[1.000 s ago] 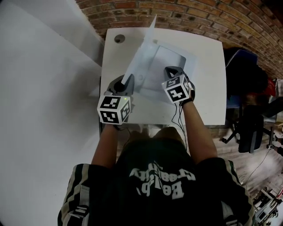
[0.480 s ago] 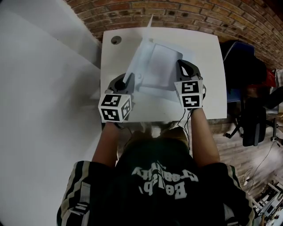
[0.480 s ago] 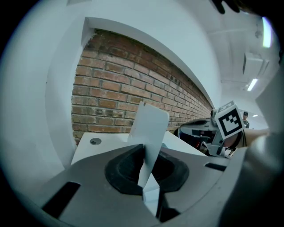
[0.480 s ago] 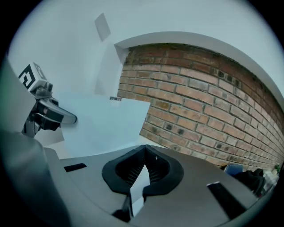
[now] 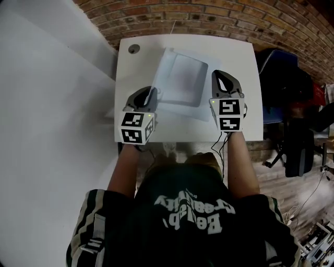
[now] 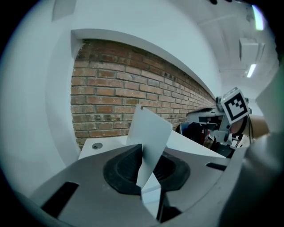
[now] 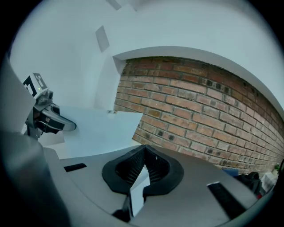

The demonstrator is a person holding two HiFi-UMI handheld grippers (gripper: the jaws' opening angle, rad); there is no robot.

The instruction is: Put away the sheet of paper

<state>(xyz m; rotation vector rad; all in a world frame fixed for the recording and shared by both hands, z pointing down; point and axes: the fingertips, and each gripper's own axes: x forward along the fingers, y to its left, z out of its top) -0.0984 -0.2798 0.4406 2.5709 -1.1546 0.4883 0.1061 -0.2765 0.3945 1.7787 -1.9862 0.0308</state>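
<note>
A white sheet of paper (image 5: 160, 73) rises at a slant from the left side of a clear plastic folder (image 5: 187, 78) that lies flat on the white table (image 5: 240, 57). My left gripper (image 5: 150, 92) is at the sheet's near edge. In the left gripper view the sheet (image 6: 148, 131) stands between the jaws of the left gripper (image 6: 151, 165), which are opening, with a gap beside the paper. My right gripper (image 5: 223, 77) hovers by the folder's right edge. In the right gripper view the right gripper (image 7: 144, 156) is shut, pads meeting, and the sheet (image 7: 102, 128) lies to its left.
A round cable hole (image 5: 134, 49) sits in the table's far left corner. A brick wall (image 5: 209, 15) runs behind the table and a white wall (image 5: 52, 104) stands to its left. Dark bags (image 5: 284, 73) and an office chair (image 5: 296, 148) crowd the right side.
My right gripper has moved right, off the folder to its right edge. The raised sheet has come down lower toward the folder. My left gripper has barely moved.
</note>
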